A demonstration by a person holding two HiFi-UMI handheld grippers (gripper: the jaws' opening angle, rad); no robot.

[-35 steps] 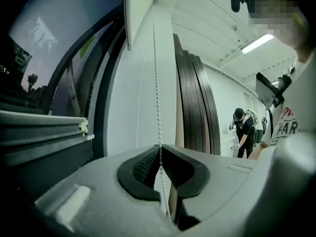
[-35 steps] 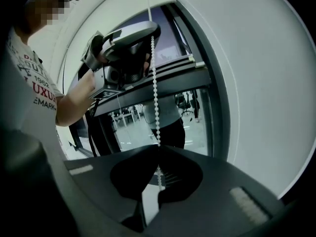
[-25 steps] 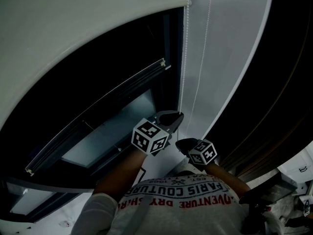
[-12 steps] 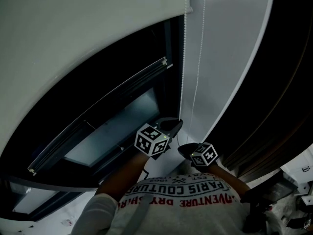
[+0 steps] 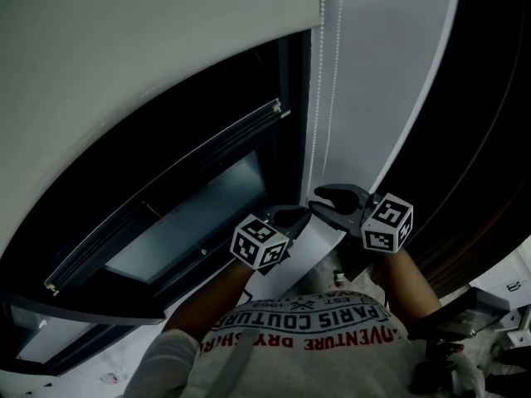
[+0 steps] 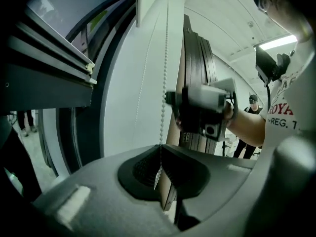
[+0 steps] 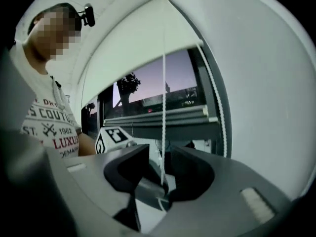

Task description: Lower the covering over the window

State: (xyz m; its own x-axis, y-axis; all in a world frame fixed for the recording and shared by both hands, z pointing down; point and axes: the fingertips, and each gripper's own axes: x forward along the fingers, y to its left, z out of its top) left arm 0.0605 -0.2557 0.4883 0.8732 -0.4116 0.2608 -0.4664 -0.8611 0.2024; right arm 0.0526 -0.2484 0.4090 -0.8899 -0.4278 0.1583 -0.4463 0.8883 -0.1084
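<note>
A white roller blind (image 5: 124, 40) covers the upper part of the dark window (image 5: 207, 131). Its bead chain (image 5: 319, 98) hangs in two strands along the window's right side. My left gripper (image 5: 300, 214) is shut on one strand of the chain (image 6: 163, 98), which runs straight up from its pads (image 6: 148, 164). My right gripper (image 5: 319, 203) sits just right of the left one and slightly higher. Its jaws have just been opening, and a chain strand (image 7: 163, 107) hangs loose between them in the right gripper view (image 7: 159, 154), with the pads off it.
A white wall panel (image 5: 390, 73) stands right of the chain, then dark vertical slats (image 5: 489, 139). A grey rail (image 5: 166, 185) crosses the window glass. A person (image 6: 252, 127) stands far behind. Clutter (image 5: 498, 338) lies at the lower right.
My right gripper has risen from below the left gripper to beside it, and its jaws have opened. The left gripper sank a little with the chain. The blind's lower edge sits slightly lower.
</note>
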